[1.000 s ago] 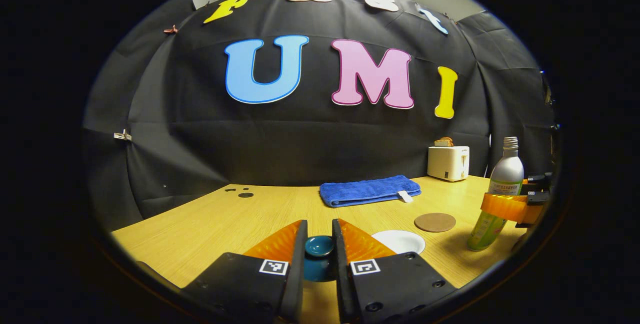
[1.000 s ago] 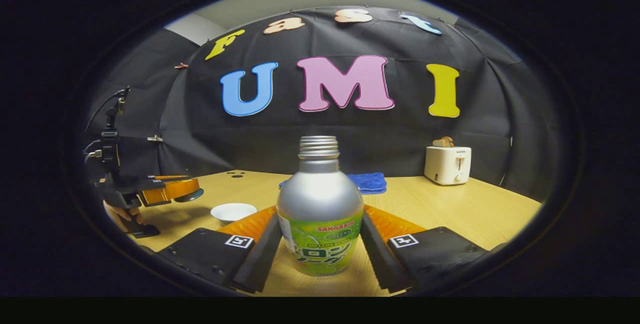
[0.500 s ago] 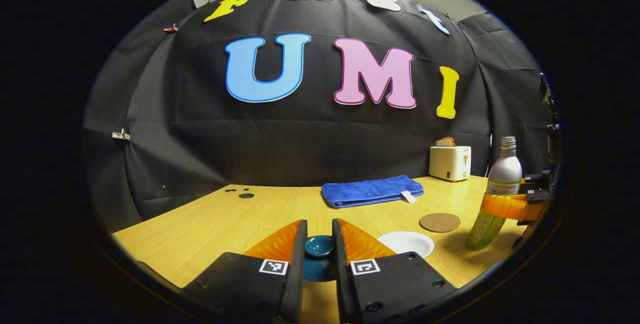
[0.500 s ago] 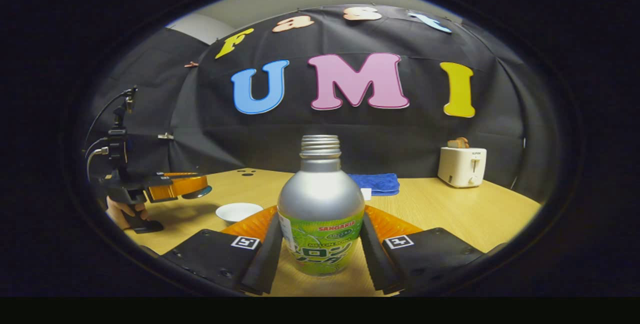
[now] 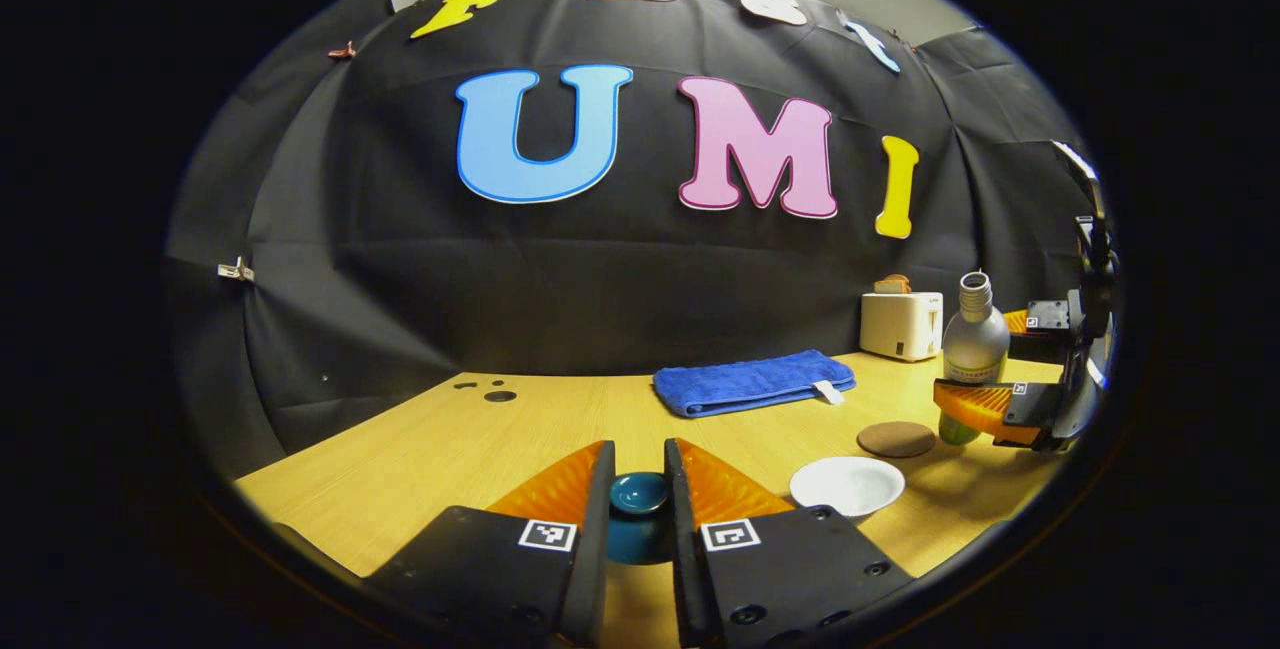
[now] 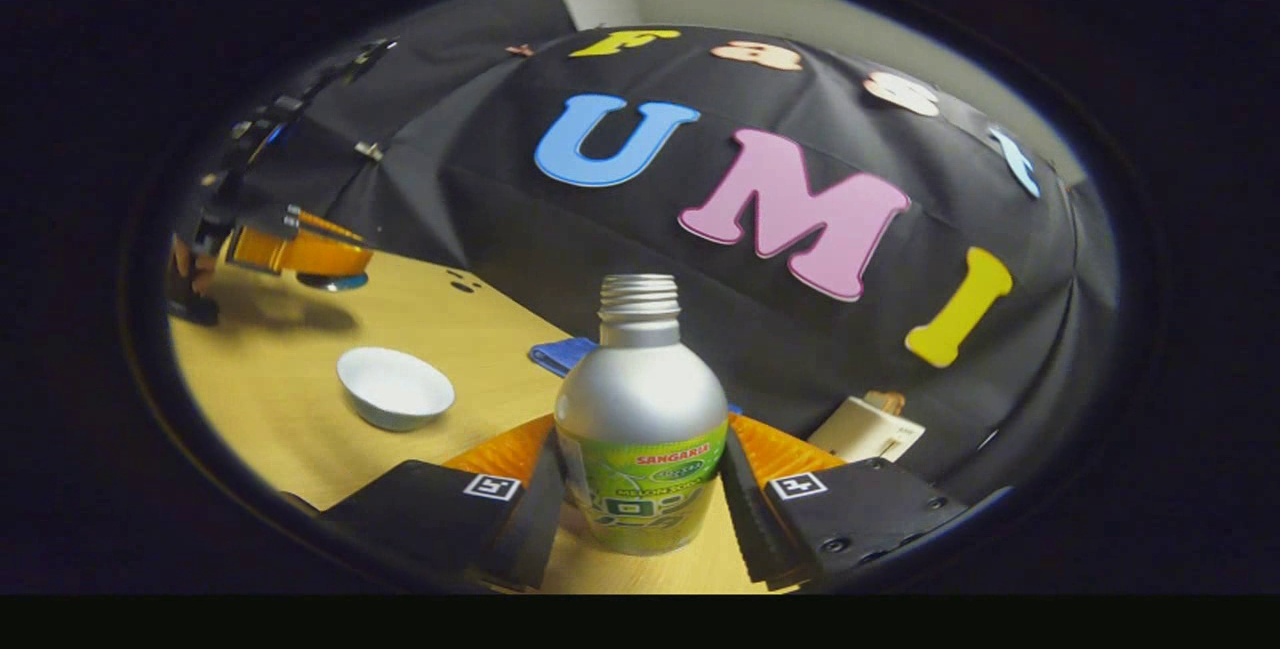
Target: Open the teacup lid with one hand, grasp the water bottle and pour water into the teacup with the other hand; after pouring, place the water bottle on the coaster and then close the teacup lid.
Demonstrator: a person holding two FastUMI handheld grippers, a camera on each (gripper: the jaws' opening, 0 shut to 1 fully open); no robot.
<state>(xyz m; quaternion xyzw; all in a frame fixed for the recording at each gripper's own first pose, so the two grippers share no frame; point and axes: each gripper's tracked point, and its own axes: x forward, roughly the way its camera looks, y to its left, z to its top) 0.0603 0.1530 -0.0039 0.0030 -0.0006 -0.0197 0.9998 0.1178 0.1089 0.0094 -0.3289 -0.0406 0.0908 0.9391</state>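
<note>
Water bottle (image 6: 641, 419), smooth metal and likely slippery, sits tilted between the right gripper (image 6: 640, 504) fingers, clamped at its label. Left gripper (image 5: 638, 519) fingers pinch the teacup lid (image 5: 638, 494); teacup (image 6: 395, 387) waits open on the worktop (image 6: 290, 349).

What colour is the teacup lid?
Dark teal; the teacup lid shows best in the left gripper view, between the fingers.

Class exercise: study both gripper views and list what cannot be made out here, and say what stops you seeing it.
- Lid, left gripper view: its rim is hidden behind the left gripper.
- Bottle, right gripper view: its sides are covered by the right gripper; metal hides any water.
- Cup, right gripper view: too far off to tell any water.
- Toaster, right gripper view: lower part hidden by the gripper.
</note>
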